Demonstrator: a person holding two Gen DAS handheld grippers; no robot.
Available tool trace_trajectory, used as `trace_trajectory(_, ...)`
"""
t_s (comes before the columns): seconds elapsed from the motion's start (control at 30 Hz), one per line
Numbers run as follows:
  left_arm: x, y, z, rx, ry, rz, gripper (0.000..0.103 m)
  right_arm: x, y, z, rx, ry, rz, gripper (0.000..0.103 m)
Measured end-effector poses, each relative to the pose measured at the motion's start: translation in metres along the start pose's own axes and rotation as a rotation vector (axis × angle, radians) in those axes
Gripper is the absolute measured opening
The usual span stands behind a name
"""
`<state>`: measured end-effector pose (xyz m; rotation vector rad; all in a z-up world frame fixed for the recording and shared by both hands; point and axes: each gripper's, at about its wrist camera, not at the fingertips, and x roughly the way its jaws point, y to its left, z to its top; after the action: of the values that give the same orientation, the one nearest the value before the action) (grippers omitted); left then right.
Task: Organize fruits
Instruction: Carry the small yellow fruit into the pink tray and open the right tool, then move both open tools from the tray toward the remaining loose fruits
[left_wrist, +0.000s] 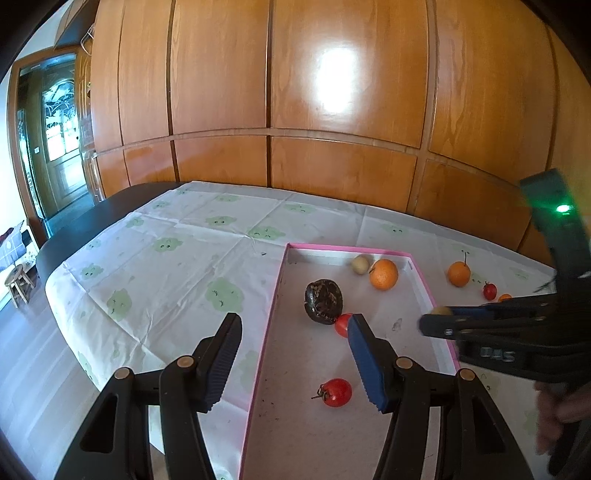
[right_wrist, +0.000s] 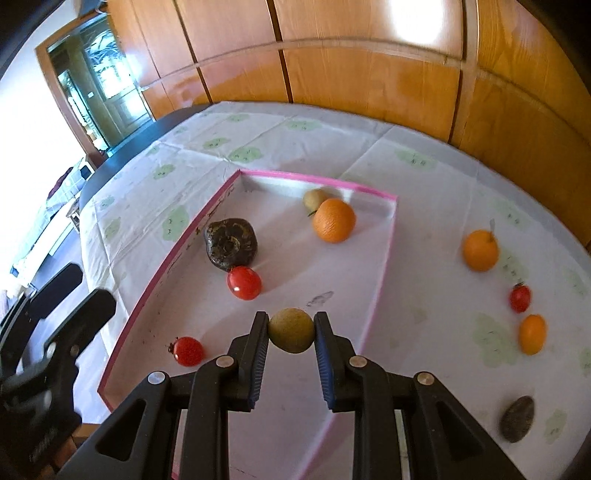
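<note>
A home, probably a dining room: glossy orange-brown wooden wall panels (left_wrist: 332, 92), a glazed wooden door (left_wrist: 61, 122), a small wooden stool (left_wrist: 18, 282), and a worktop under a cloud-printed white cloth (left_wrist: 166, 258).

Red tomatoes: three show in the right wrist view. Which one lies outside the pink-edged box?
The small tomato on the tablecloth at far right, between two orange fruits; the other two lie inside the box.

A pink rim is seen on the white tray (right_wrist: 384, 236). The cloth (left_wrist: 192, 236) is printed white with pale green blobs. Red tomatoes (right_wrist: 244, 282), an orange (right_wrist: 333, 220) and a yellow-green fruit (right_wrist: 291, 329) are shown, against brown wood panelling (left_wrist: 221, 81).
</note>
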<state>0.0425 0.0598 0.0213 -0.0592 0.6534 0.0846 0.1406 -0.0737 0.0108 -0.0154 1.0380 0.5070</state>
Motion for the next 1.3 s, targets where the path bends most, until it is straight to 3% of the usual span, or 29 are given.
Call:
trace_trajectory(0.3,-0.002,0.004,0.000,-0.014,-0.005,-0.010,0.060,-0.003,0.000,-0.007,0.028,-0.025,0.001,0.027)
trace_trajectory(0.73,-0.008,-0.001,0.001,-0.006,-0.017,-0.014,0.060,-0.048,-0.032,-0.017,0.082,-0.112,-0.035,0.027)
trace_trajectory(1.3,-0.012,-0.016,0.001,0.045,-0.013,-0.029,0.060,-0.108,-0.117,-0.036,0.149,-0.164,-0.203,0.027)
